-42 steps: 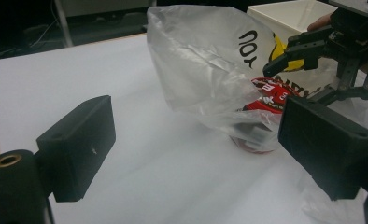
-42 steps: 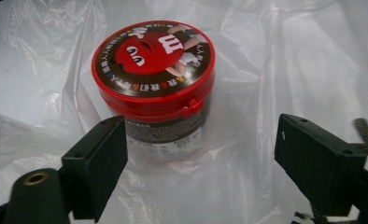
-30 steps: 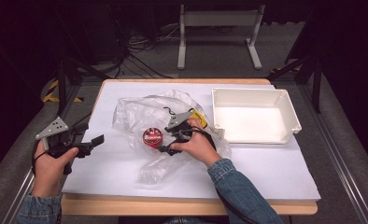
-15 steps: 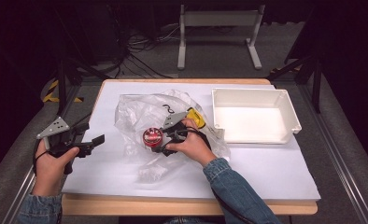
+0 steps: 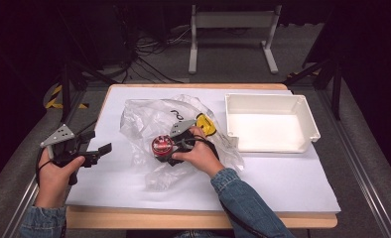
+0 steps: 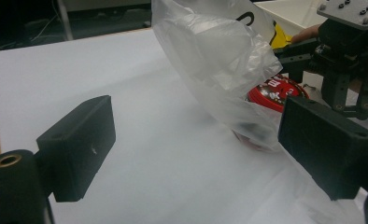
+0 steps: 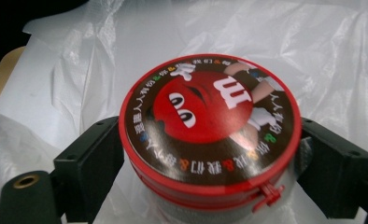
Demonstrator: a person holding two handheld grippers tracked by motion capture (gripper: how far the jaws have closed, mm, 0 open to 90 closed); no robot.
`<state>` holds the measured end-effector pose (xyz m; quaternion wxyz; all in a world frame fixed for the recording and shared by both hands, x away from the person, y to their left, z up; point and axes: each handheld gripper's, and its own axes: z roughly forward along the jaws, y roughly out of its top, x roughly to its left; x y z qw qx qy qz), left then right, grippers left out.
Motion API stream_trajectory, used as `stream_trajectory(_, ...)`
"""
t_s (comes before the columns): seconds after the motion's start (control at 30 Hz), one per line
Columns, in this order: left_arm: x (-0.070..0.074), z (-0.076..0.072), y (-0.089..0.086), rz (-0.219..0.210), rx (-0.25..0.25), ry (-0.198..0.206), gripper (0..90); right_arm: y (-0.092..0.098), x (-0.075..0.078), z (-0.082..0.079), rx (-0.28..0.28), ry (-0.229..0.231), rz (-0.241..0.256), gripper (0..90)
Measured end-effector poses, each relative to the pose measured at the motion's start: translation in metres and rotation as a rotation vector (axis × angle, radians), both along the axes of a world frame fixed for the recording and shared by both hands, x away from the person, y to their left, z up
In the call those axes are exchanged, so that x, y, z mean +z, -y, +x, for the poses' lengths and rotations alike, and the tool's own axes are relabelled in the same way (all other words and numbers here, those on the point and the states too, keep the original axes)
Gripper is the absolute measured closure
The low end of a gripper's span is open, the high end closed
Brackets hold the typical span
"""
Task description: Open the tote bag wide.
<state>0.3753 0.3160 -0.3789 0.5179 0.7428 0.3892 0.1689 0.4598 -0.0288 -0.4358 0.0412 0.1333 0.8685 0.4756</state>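
Tin (image 5: 161,145) sitting on plastic bag (image 5: 144,119) mid-worktop (image 5: 283,173), between right claw (image 5: 169,149) jaws; tray (image 5: 269,123) lying right; left claw (image 5: 104,148) hovering left

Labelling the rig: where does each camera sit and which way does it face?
High view: above the person's side, looking forward and down at the table; both forearms show.
Left gripper view: rides the left tongs, facing the plastic bag; its black jaws show.
Right gripper view: rides the right tongs, facing the red tin.
All share the tin.
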Motion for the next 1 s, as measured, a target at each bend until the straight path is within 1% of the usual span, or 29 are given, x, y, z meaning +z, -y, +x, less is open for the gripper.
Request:
stream_trajectory(0.13,0.0,0.0,0.0,0.001,-0.001,0.0,12.0,-0.003,-0.002,0.0,-0.003,0.011,0.006,16.4)
stream_trajectory(0.23,0.0,0.0,0.0,0.003,-0.002,0.001,12.0,-0.004,-0.002,0.0,-0.007,0.009,0.016,18.4)
stream_trajectory(0.43,-0.001,0.001,0.0,0.002,-0.001,0.001,12.0,-0.004,-0.003,0.001,-0.006,0.019,0.01,22.7)
stream_trajectory(0.53,-0.001,0.001,0.0,0.003,0.0,-0.001,12.0,-0.003,-0.003,0.001,-0.009,0.016,0.012,23.3)
stream_trajectory(0.6,-0.001,0.001,0.0,0.002,0.0,0.0,12.0,-0.003,-0.003,0.0,-0.011,0.023,0.014,23.8)
stream_trajectory(0.73,-0.001,0.001,0.0,0.001,0.0,-0.001,12.0,-0.004,-0.001,-0.002,-0.018,0.056,0.005,24.8)
stream_trajectory(0.83,-0.001,0.001,-0.001,-0.001,0.002,-0.003,12.0,-0.005,0.001,-0.004,-0.011,0.054,-0.004,24.9)
stream_trajectory(0.93,-0.001,0.0,-0.001,-0.002,0.004,-0.002,12.0,-0.005,0.005,-0.006,-0.013,0.066,0.005,24.9)
stream_trajectory(1.0,0.0,0.0,-0.001,-0.004,0.004,0.0,12.0,-0.005,0.01,-0.008,-0.012,0.066,0.007,24.9)
